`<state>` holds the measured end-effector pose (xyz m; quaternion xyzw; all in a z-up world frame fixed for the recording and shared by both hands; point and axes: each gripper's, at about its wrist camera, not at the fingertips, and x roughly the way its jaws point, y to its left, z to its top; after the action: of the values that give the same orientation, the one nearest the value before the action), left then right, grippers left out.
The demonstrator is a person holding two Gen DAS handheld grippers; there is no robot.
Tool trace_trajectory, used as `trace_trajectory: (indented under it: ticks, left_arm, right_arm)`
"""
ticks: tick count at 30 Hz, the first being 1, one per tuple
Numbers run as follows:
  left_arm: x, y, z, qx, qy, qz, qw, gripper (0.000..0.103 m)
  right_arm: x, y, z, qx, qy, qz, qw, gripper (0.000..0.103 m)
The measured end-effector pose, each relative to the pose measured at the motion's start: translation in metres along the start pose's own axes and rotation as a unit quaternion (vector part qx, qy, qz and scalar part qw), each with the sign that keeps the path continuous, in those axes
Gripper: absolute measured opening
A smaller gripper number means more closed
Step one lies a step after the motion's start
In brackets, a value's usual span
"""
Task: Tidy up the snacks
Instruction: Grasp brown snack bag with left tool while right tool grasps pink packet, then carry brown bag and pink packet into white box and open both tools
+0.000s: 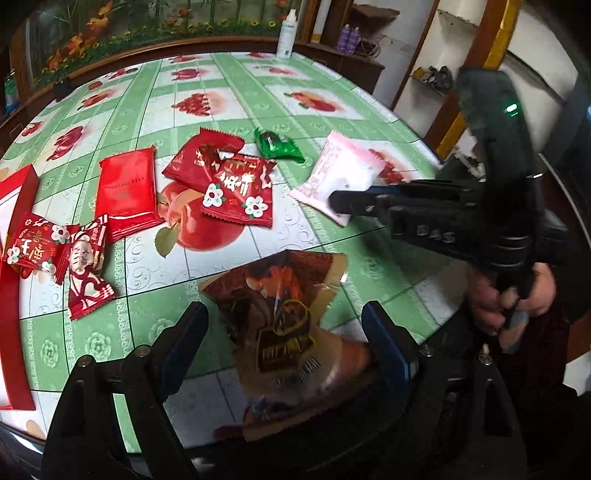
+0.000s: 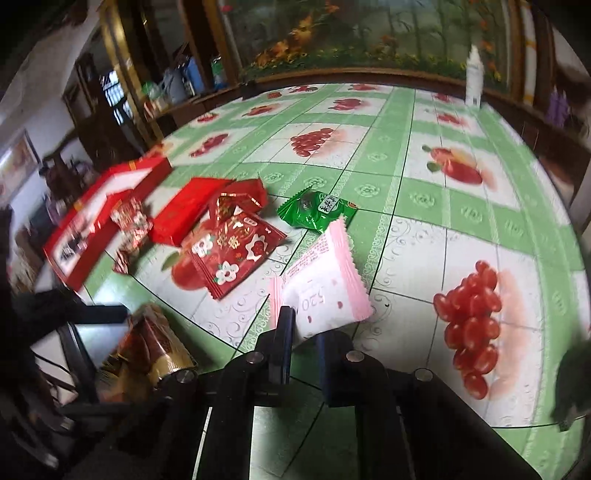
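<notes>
- Left wrist view: the left tongs (image 1: 286, 328) stand wide apart over a brown-and-gold snack packet (image 1: 284, 325) at the near edge of the worktop (image 1: 229, 96); the packet lies between the fingers, but the pads do not appear to press on it.
- Beyond it, loose snacks lie scattered: a plain red packet (image 1: 125, 192), two flowered red packets (image 1: 236, 192) overlapping at centre, a green candy (image 1: 279, 146) farther off, and a small cluster of red sweets (image 1: 59, 251) at the left beside a red box (image 1: 14, 229).
- At the right of this view the right tongs (image 1: 340, 202), held in a person's hand (image 1: 509, 295), are closed on the near end of a pink-and-white packet (image 1: 340, 173).
- A white bottle (image 1: 286, 35) stands at the far edge, well apart from the snacks.
- Right wrist view: the right tongs (image 2: 303, 332) pinch the near edge of the pink-and-white packet (image 2: 325, 284); its far end seems to lie on the cloth, just near the green candy (image 2: 317, 212).
- To the left sit the flowered packets (image 2: 229, 254), the plain red packet (image 2: 184, 210) and the red box (image 2: 96, 218), which looks open.
- Step in hand, as I judge it: picking up the pink packet, with the brown one lined up for the left.
- The next move calls for lifting the pink packet clear without dragging its neighbours and carrying it left to the box, probably the collecting place; the left tongs need to close first.
</notes>
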<state>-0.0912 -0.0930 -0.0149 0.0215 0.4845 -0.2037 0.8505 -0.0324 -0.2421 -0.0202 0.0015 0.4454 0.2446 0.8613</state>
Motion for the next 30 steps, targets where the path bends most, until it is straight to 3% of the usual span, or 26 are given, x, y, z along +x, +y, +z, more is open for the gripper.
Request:
trace_trajectory:
  ticks: [4,6,9,14,19,25,30]
  left_arm:
    - [0.006,-0.003,-0.004,0.017,-0.011,0.032,0.9993,0.082]
    - [0.005,-0.004,-0.005,0.031,-0.02,0.048,0.9982,0.059]
    - [0.003,0.004,-0.005,0.027,-0.024,0.046,0.9983,0.056]
    - [-0.006,0.017,-0.006,0.01,-0.031,0.028,0.9991,0.053]
    - [-0.025,0.028,-0.005,0.001,-0.061,0.045,0.9971,0.052]
    - [-0.062,0.052,-0.01,-0.01,-0.118,0.095,0.9884,0.052]
    - [-0.099,0.099,-0.024,-0.052,-0.161,0.154,0.9734,0.052]
  right_arm:
    - [0.0,-0.006,0.002,0.016,0.0,0.024,1.0,0.011]
    - [0.001,-0.012,0.003,0.031,0.003,0.041,0.999,0.011]
    - [0.002,-0.02,0.004,0.051,0.004,0.057,0.997,0.011]
    - [-0.001,-0.012,0.004,0.034,-0.012,0.051,0.998,0.01]
    - [-0.012,-0.002,0.004,0.026,-0.051,0.071,0.996,0.01]
    - [-0.018,0.018,0.01,0.031,-0.088,0.152,0.984,0.01]
    - [-0.004,0.052,0.019,0.017,-0.082,0.187,0.979,0.01]
